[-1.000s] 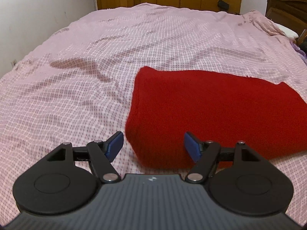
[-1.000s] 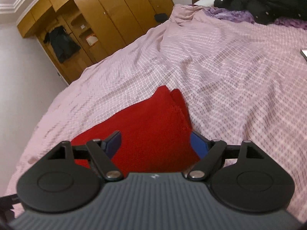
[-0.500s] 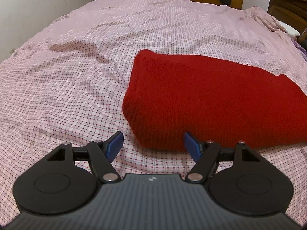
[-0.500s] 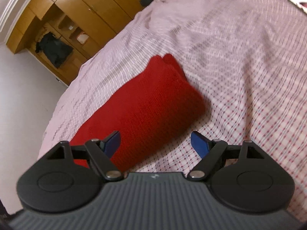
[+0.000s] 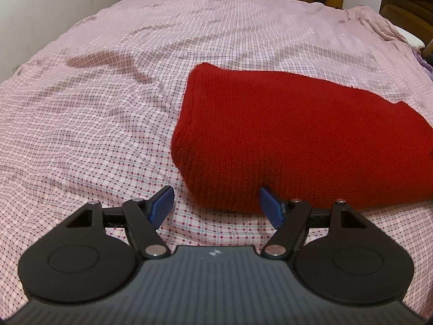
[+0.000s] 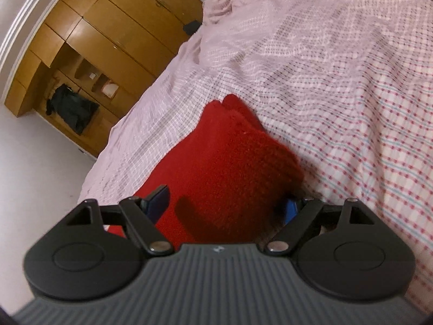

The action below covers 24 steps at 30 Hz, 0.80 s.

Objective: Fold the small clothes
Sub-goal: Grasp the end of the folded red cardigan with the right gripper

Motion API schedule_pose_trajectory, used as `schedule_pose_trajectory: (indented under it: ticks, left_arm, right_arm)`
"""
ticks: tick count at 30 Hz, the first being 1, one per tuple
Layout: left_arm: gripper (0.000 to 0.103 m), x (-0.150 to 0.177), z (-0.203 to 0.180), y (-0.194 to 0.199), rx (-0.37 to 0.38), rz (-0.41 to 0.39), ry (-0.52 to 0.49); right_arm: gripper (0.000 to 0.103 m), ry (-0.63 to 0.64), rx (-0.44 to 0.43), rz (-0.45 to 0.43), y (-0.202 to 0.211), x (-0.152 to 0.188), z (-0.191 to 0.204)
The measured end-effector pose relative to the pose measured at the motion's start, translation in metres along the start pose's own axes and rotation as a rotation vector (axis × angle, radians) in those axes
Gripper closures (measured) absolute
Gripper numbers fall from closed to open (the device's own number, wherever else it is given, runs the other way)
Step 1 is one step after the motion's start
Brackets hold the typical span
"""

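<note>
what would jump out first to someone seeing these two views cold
The bright red knitted garment, folded into a thick block, lies on the pink checked bedsheet that fills both views. The left gripper is open, its blue fingertips either side of the garment's near corner. The right gripper is also open, low over the garment's other end, with the wooden wardrobe behind.

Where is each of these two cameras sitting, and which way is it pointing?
Left wrist: on the left gripper, facing across the bed at the red garment's near corner; only its open blue fingers and black frame show.
Right wrist: on the right gripper, tilted, facing the garment's other end and the wardrobe; fingers open.
Shared: the red garment and bed.
</note>
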<state>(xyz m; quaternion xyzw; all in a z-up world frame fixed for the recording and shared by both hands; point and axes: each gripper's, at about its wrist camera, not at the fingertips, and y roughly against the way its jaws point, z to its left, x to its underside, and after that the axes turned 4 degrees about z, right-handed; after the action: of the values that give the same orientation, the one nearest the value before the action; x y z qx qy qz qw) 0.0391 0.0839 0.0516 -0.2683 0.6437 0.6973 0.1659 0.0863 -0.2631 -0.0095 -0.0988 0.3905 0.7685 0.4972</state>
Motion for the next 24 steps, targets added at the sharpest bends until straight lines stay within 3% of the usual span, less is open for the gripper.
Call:
schedule_pose_trajectory:
  ticks: [12, 18, 24]
  left_arm:
    - [0.027, -0.002, 0.002, -0.003, 0.005, 0.012, 0.007]
    - [0.027, -0.001, 0.002, -0.003, 0.004, 0.011, 0.006]
    - [0.027, -0.002, 0.003, 0.003, -0.003, 0.003, -0.001]
  right_arm:
    - [0.021, -0.045, -0.023, -0.058, -0.014, -0.011, 0.002]
    - [0.058, -0.045, -0.005, -0.063, -0.023, -0.023, 0.001]
    - [0.066, 0.045, -0.032, -0.071, -0.014, -0.026, 0.012]
